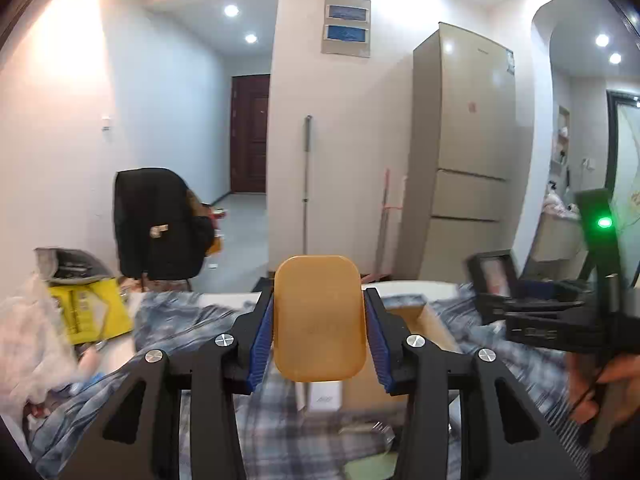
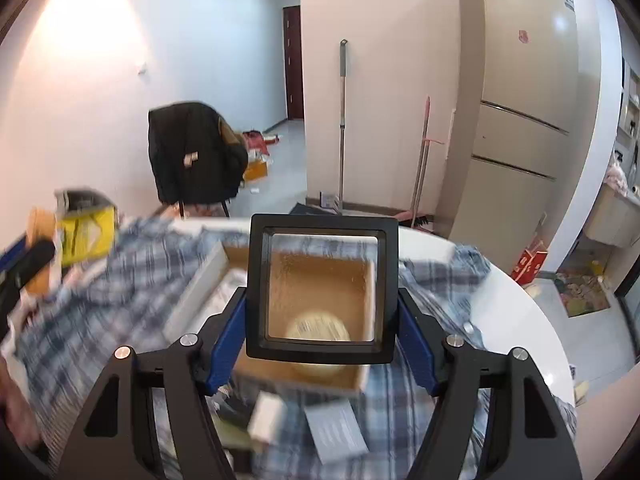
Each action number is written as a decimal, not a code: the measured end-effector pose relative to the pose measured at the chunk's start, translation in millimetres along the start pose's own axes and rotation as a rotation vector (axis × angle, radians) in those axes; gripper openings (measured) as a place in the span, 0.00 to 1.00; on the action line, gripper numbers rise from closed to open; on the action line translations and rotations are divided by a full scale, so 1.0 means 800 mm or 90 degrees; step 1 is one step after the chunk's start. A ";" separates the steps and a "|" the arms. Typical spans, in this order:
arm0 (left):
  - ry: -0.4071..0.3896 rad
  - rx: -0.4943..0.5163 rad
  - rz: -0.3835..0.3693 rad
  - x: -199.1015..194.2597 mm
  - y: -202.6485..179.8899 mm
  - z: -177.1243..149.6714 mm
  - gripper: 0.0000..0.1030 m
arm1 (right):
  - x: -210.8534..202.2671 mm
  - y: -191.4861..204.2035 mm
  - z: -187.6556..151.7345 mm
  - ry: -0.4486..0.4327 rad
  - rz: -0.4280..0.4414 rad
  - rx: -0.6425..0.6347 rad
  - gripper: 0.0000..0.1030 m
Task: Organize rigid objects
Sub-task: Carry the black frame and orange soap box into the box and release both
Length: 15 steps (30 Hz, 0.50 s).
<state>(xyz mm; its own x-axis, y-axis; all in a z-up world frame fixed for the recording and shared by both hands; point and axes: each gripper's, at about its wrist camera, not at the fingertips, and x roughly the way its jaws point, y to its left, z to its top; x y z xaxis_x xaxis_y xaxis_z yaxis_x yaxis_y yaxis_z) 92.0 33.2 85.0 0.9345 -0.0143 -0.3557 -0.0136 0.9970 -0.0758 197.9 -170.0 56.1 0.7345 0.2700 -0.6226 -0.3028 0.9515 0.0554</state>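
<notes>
Between the blue pads of the left gripper (image 1: 319,330), a tan rounded-rectangle block (image 1: 319,318) is pinched by its 2 long side edges and held upright above the table. It looks stiff, smooth and light; the flat sides suit the pads, though the glossy face may slip under a loose hold. At far right in this view, a person's hand (image 1: 600,392) carries the other tool. The right gripper (image 2: 322,320) clamps a black square frame (image 2: 322,286) by its 2 outer side edges, its clear pane facing the camera. The pane is judged fragile, so the rim is the proper hold, never the centre. Below and beyond the frame, an open cardboard box (image 2: 292,264) with a pale round item inside sits on a plaid cloth (image 2: 120,280) spread over the white table (image 2: 516,320). A yellow package (image 2: 86,236) lies far left.
</notes>
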 end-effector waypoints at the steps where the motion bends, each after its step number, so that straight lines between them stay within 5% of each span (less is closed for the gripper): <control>1: -0.003 -0.012 -0.011 0.007 -0.002 0.009 0.44 | 0.004 0.000 0.010 -0.004 0.007 0.016 0.67; 8: 0.025 0.004 -0.050 0.099 -0.027 0.027 0.44 | 0.070 -0.016 0.050 -0.013 0.002 0.061 0.67; 15: 0.133 0.021 -0.044 0.202 -0.033 -0.030 0.44 | 0.176 -0.055 -0.001 0.087 -0.016 0.098 0.67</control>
<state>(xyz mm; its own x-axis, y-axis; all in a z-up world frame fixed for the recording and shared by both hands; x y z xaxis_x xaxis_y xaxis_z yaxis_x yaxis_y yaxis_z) 235.2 2.6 7.0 0.8386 -0.0946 -0.5364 0.0626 0.9950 -0.0777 314.1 -174.0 -34.6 0.6484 0.2332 -0.7247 -0.1808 0.9719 0.1510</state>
